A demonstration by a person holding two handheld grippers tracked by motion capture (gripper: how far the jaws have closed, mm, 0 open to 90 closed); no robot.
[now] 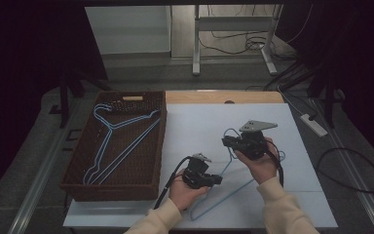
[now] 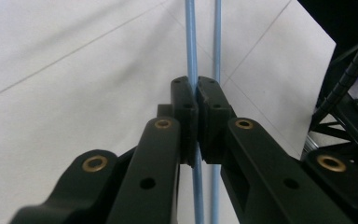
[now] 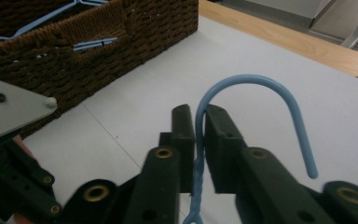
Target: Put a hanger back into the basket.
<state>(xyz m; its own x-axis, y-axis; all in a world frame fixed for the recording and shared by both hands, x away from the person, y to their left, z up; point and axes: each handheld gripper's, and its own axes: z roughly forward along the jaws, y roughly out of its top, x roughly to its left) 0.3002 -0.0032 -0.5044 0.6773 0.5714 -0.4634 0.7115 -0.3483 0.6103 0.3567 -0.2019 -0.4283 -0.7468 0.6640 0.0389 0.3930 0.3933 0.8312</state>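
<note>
Hanger (image 1: pixel 226 183) of blue wire lies on the white table (image 1: pixel 195 131), right of the wicker basket (image 1: pixel 148 146). Left gripper (image 2: pixel 196 93) clamps its lower bar; right gripper (image 3: pixel 199 116) stands narrow around the twisted neck, barely loose.

We found the basket (image 1: pixel 80 161) on the table (image 1: pixel 195 122) at the left with hangers (image 1: pixel 112 141) in it, and one hanger (image 1: pixel 224 187) lying on the table to its right.
</note>
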